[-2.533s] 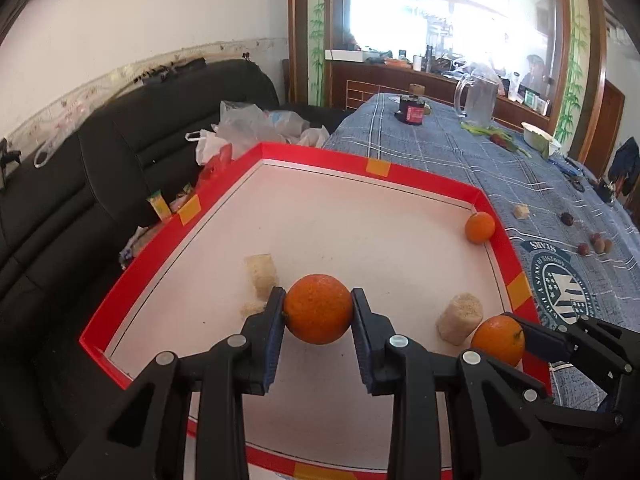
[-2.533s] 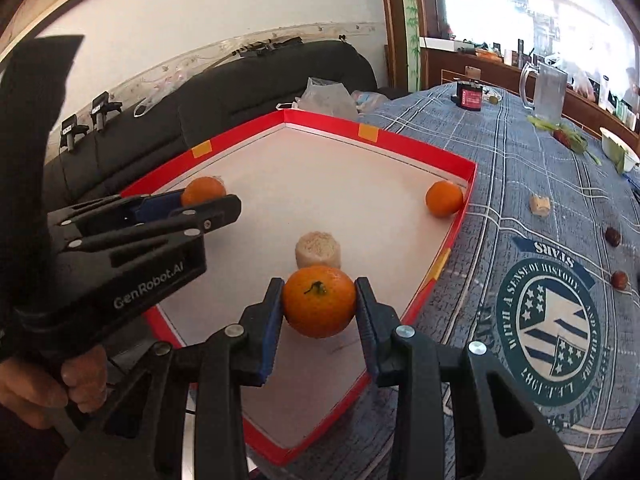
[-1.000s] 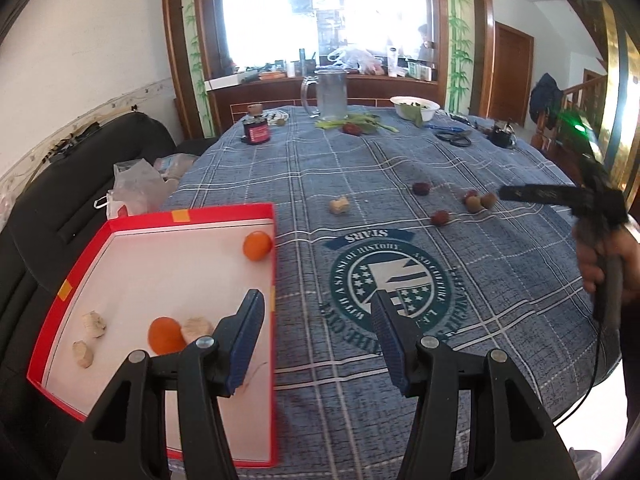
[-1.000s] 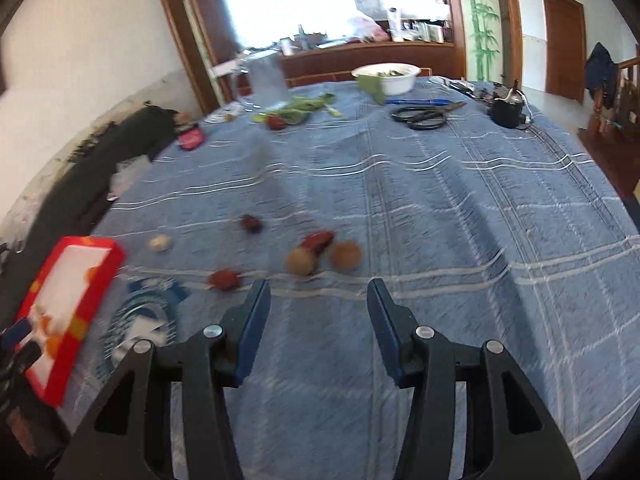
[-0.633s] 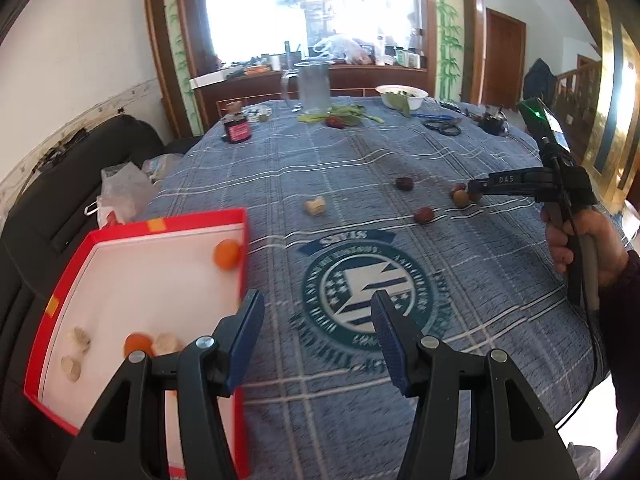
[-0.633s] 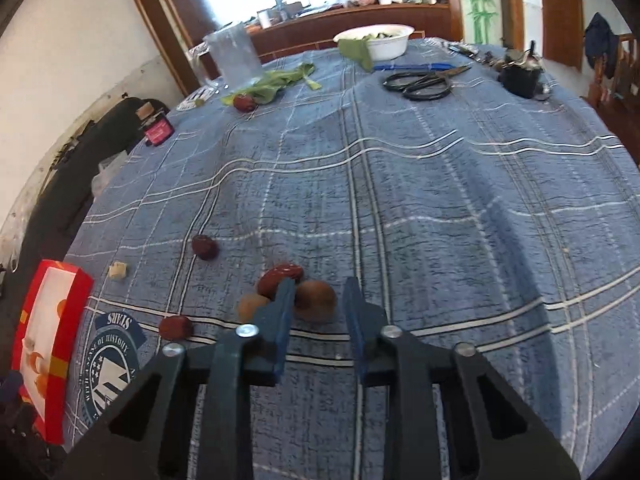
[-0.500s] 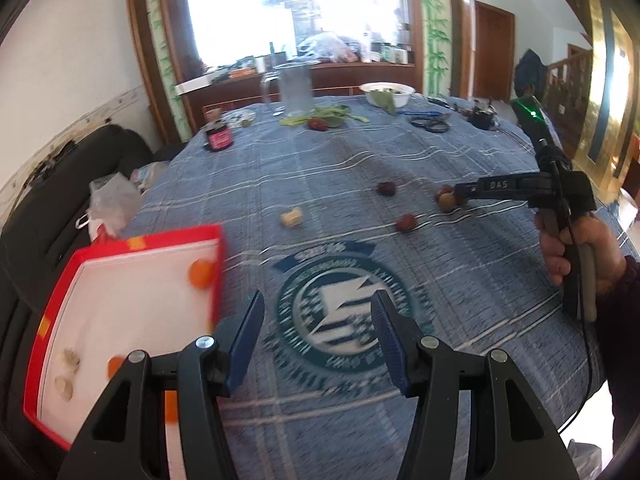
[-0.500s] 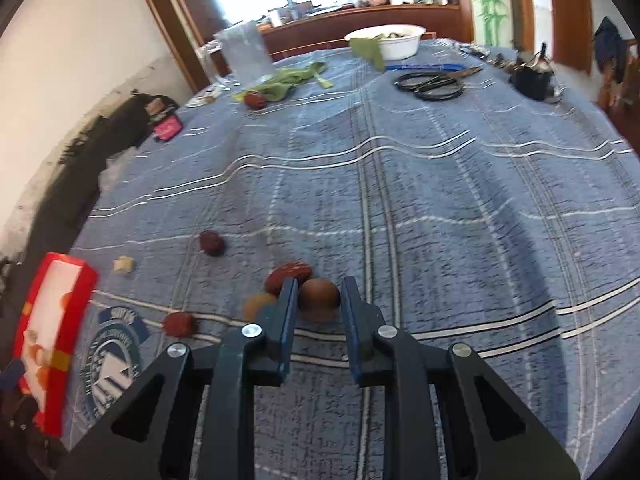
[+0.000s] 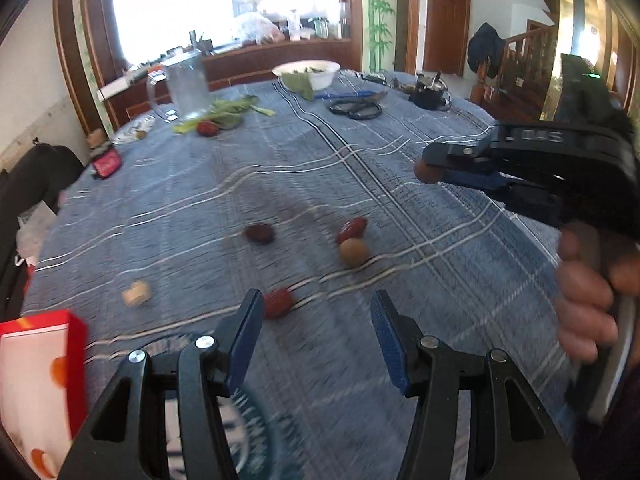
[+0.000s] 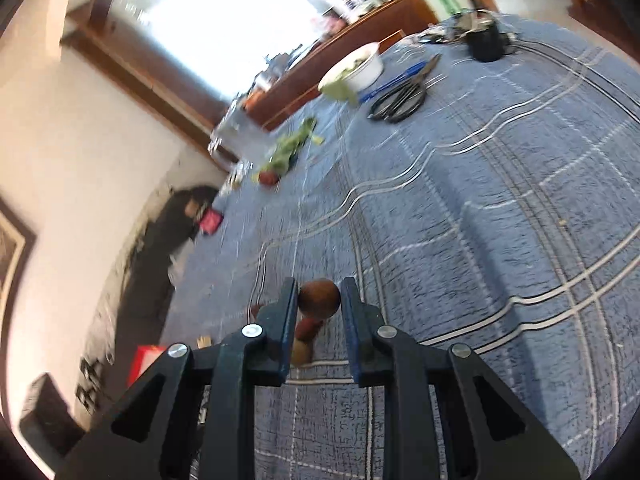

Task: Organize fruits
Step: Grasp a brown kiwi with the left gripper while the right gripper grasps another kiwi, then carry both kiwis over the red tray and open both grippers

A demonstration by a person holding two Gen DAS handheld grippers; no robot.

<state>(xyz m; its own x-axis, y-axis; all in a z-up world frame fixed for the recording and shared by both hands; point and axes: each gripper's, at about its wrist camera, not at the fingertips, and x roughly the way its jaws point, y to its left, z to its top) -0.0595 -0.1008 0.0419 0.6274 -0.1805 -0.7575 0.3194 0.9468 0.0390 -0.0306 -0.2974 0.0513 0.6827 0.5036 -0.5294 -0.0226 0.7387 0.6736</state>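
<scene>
My right gripper (image 10: 319, 295) is shut on a small round brown fruit (image 10: 319, 298), lifted above the blue cloth; the same brown fruit (image 9: 426, 172) shows at the tip of the right gripper (image 9: 434, 166) in the left wrist view. My left gripper (image 9: 316, 314) is open and holds nothing. Just beyond its left finger lies a red date (image 9: 277, 303). Farther off lie a tan round fruit (image 9: 353, 252), another red date (image 9: 352, 228) and a dark date (image 9: 260, 233). The red tray (image 9: 60, 324) with orange fruit sits at the lower left.
A pale cut chunk (image 9: 136, 293) lies left of the dates. At the far end of the table stand a glass jug (image 9: 187, 86), greens (image 9: 228, 114), a white bowl (image 9: 308, 73), scissors (image 9: 356, 109) and a dark pot (image 9: 428, 94). A hand (image 9: 588, 292) holds the right gripper.
The right gripper closed on the brown fruit, lifted it off the cloth and rolled. The left gripper swept right from the tray toward the loose dates, still open.
</scene>
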